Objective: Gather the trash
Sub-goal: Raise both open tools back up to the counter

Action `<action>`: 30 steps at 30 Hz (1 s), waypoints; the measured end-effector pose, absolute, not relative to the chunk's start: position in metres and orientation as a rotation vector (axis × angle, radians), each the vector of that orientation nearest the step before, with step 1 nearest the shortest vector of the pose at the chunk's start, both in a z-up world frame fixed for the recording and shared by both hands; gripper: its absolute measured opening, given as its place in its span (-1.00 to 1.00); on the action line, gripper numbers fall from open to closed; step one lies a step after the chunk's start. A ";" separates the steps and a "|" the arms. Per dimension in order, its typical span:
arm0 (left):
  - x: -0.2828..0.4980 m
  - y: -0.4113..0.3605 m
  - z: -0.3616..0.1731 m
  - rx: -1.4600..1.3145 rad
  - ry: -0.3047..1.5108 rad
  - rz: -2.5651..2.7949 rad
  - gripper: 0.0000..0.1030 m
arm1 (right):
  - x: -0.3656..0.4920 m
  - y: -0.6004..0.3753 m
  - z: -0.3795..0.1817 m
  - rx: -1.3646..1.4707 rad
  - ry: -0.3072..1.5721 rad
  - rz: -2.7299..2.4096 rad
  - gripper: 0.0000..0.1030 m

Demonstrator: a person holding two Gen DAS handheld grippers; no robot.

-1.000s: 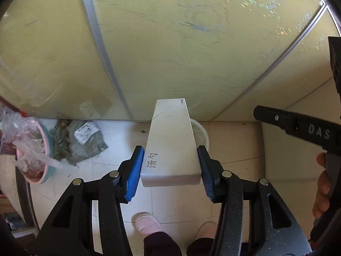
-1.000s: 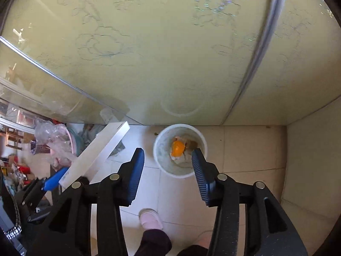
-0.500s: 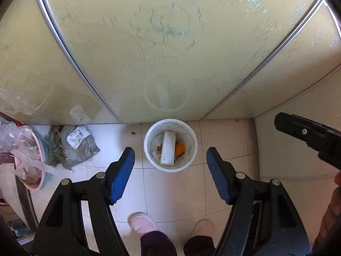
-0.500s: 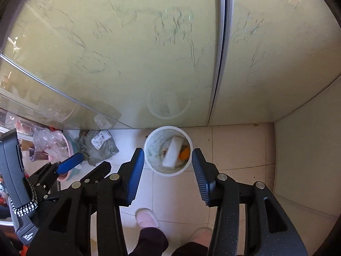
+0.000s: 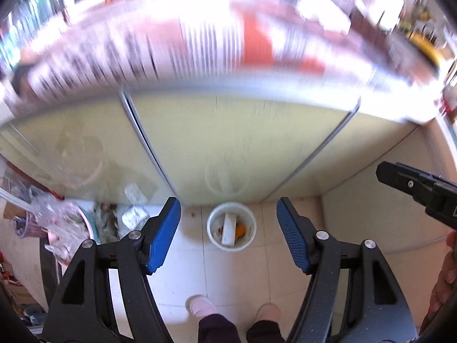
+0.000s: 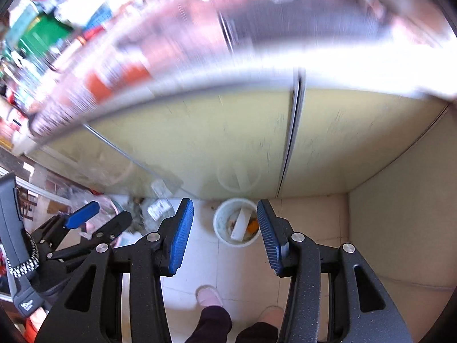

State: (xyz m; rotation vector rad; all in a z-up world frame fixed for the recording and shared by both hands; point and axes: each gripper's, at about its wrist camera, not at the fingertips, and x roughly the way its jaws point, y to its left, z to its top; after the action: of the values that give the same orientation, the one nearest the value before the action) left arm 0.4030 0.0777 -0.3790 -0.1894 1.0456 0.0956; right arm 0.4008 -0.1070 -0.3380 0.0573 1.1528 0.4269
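A white trash bin (image 5: 230, 230) stands on the tiled floor against the cabinet. A long white box (image 5: 228, 228) leans inside it beside something orange (image 5: 241, 230). The bin also shows in the right wrist view (image 6: 236, 223), with the box (image 6: 241, 223) in it. My left gripper (image 5: 228, 234) is open and empty, high above the bin. My right gripper (image 6: 225, 235) is open and empty, also high above the bin. The left gripper shows at the left of the right wrist view (image 6: 94, 220).
Yellow-green glass cabinet doors (image 5: 228, 148) rise behind the bin, with a blurred cluttered countertop (image 5: 228, 43) above. A pink basin with plastic wrap (image 5: 62, 228) and a crumpled bag (image 5: 120, 220) lie on the floor at left. The person's feet (image 5: 202, 305) are below.
The left gripper opened and let go of the white box, which fell into the bin. Both grippers then rose, so the bin looks smaller and the countertop has come into view.
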 end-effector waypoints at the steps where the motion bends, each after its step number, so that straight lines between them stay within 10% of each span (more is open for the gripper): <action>1: 0.401 0.080 -0.359 -0.189 1.018 0.086 0.33 | 0.399 -0.106 -0.321 0.057 1.129 0.425 -0.17; 16: 0.369 0.134 -0.144 -0.105 0.666 0.025 0.47 | 0.341 -0.090 -0.119 0.082 0.730 0.345 -0.01; 30: 0.383 0.127 -0.094 -0.040 0.564 -0.010 0.83 | 0.347 -0.093 -0.076 0.084 0.610 0.285 0.39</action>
State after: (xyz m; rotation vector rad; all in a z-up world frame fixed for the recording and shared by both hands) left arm 0.3827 0.1269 -0.0944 -0.0399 0.5643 -0.0103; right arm 0.3467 -0.0933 -0.0762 0.0840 0.6096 0.2854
